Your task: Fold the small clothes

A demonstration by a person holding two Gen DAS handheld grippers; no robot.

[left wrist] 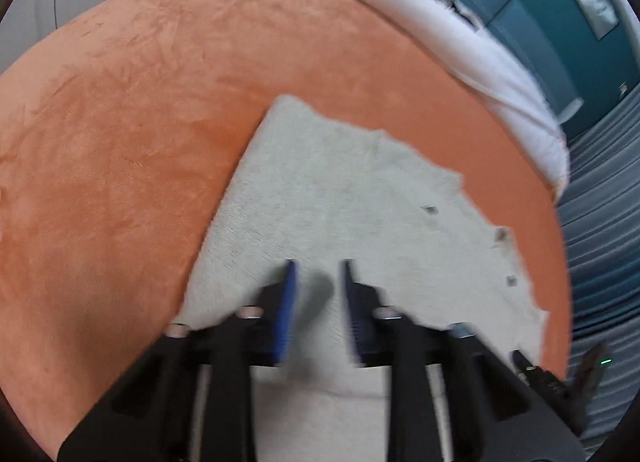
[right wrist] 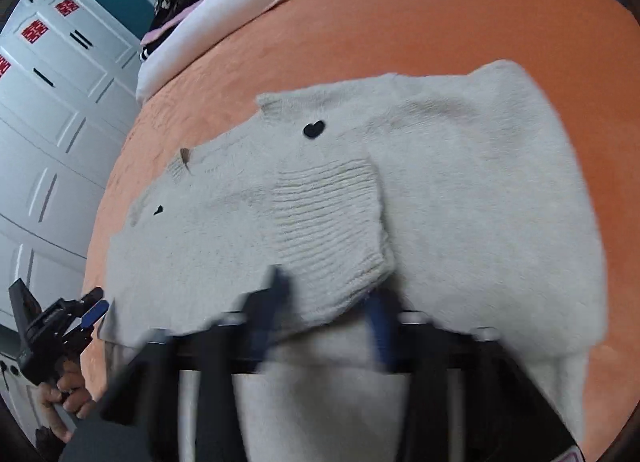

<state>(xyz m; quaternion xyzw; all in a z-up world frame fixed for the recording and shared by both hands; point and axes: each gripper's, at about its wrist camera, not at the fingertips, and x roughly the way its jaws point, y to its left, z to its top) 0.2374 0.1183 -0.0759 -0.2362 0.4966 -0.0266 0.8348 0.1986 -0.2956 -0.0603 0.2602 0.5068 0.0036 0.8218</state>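
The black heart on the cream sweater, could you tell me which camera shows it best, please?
The right wrist view: the black heart sits clear on the cream sweater. The left wrist view shows only plain knit, no heart.

Both grippers are chunky black plastic with blue pads on the inside of the fingers. The left gripper (left wrist: 318, 274) has shiny round bolt heads across its crossbar. At 8 o'clock in the right wrist view, a bare hand (right wrist: 66, 394) wraps its black handle.
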